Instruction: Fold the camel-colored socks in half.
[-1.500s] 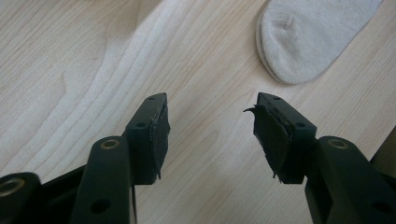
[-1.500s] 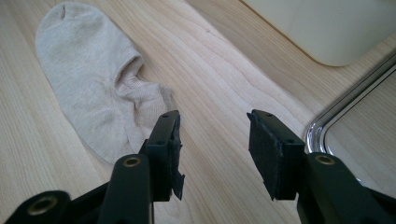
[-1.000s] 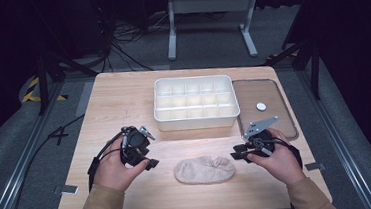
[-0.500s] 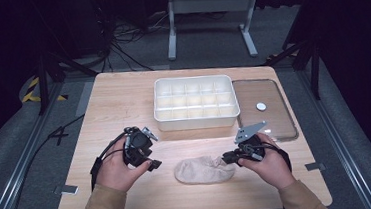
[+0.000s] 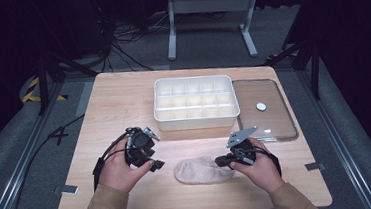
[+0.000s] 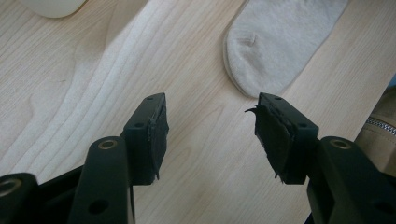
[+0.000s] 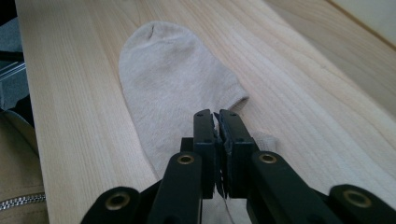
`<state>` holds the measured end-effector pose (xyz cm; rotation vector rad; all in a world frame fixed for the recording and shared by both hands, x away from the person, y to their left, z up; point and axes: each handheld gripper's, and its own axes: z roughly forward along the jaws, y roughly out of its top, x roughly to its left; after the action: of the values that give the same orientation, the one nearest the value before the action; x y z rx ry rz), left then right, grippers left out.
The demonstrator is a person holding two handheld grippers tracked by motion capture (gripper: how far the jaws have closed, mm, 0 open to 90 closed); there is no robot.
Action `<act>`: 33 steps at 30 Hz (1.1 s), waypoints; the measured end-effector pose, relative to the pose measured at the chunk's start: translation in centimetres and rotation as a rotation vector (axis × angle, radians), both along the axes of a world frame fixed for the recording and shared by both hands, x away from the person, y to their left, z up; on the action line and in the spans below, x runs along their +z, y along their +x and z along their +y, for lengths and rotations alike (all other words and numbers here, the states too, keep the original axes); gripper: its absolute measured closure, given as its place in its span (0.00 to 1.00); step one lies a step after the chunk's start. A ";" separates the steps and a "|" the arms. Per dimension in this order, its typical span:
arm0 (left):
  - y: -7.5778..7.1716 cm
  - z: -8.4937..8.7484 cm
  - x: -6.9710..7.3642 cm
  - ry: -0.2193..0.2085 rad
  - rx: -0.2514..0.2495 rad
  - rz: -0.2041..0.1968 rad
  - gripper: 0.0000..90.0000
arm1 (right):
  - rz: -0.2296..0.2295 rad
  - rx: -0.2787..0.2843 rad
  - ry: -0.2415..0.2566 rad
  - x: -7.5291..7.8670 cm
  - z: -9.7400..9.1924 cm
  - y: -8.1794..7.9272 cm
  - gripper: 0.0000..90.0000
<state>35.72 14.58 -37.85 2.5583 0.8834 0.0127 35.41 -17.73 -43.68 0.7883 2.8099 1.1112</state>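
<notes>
A beige ankle sock [image 5: 201, 170] lies flat near the table's front edge, between my two grippers. My right gripper [image 5: 222, 160] rests low at the sock's right, cuff end. In the right gripper view the jaws of this gripper [image 7: 217, 116] have just been closing and now stand pressed together over the sock [image 7: 173, 88], with a thin bit of cuff fabric seemingly pinched between them. My left gripper [image 5: 156, 164] hovers to the left of the toe. In the left gripper view this gripper [image 6: 210, 116] is open over bare wood, and the sock's toe [image 6: 280, 42] lies just beyond its jaws.
A white tray [image 5: 194, 119] divided into several compartments stands at the middle back of the wooden table [image 5: 118, 109]. To its right lies a dark flat lid [image 5: 270, 123] with a small white disc [image 5: 261, 106] on it. My sleeves reach in from the front edge.
My right hand has moved left and down to the sock's cuff end, and its jaws have closed there. The left hand has stayed put.
</notes>
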 end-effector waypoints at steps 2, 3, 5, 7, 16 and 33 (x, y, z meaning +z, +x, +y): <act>0.0 -0.1 -0.1 0.000 -0.004 -0.001 0.50 | 0.008 0.005 0.007 -0.6 0.3 0.0 0.96; 0.0 -0.2 -0.1 0.000 -0.004 -0.001 0.49 | 0.012 0.007 0.011 -0.8 0.5 0.1 0.96; 0.0 -0.2 -0.1 0.001 -0.004 -0.002 0.49 | 0.014 0.009 0.011 -1.0 0.6 0.1 0.96; 0.0 -0.3 -0.1 0.002 -0.008 0.001 0.49 | 0.005 0.010 0.004 -1.3 0.8 0.0 0.96; 0.0 -0.7 -0.5 -0.005 -0.021 0.011 0.49 | 0.021 0.016 -0.015 -2.2 1.1 0.1 0.96; 0.1 -3.6 -2.4 -0.040 0.008 -0.005 0.61 | 0.014 0.050 -0.032 -2.8 1.5 0.0 0.97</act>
<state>35.77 10.96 -40.21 2.5167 0.8841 0.0035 35.45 -16.27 -46.50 0.7300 2.8669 1.0689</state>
